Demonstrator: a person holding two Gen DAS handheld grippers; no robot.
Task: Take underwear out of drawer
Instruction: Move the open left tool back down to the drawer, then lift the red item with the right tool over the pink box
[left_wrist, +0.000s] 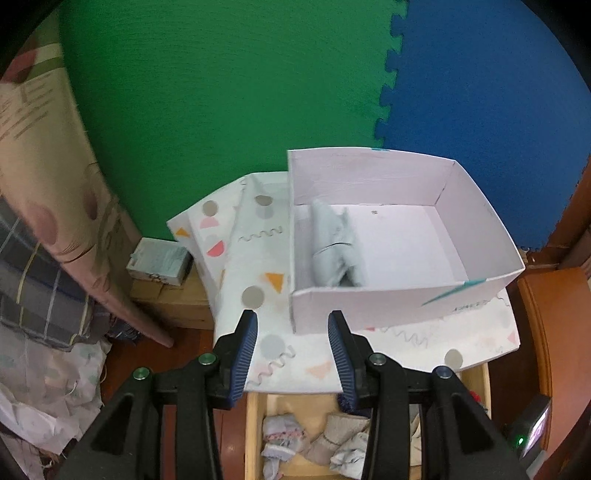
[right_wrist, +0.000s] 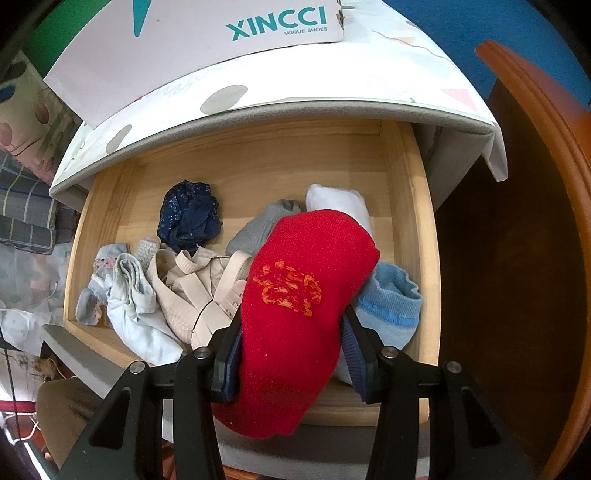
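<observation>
In the right wrist view my right gripper (right_wrist: 291, 314) is shut on a red knitted garment (right_wrist: 306, 266) with orange stitching, held over the open wooden drawer (right_wrist: 417, 221). In the drawer lie several pieces: a navy lace one (right_wrist: 188, 218), a beige bra (right_wrist: 199, 291), a pale blue one (right_wrist: 133, 295), a grey one (right_wrist: 266, 225), a white one (right_wrist: 340, 199) and a blue sock (right_wrist: 391, 302). My left gripper (left_wrist: 292, 317) is open with nothing between its fingers, above the cabinet top in front of a white shoe box (left_wrist: 369, 302). A grey-blue garment (left_wrist: 332, 247) lies in the box.
The cabinet has a patterned white cover (left_wrist: 266, 254). The box's lid (right_wrist: 192, 40) leans at the cabinet's front edge. A brown wooden door (right_wrist: 517, 258) stands to the right of the drawer. Piled cloth (left_wrist: 48, 288) and a small carton (left_wrist: 159, 262) sit to the left; green and blue foam mats (left_wrist: 221, 92) lie behind.
</observation>
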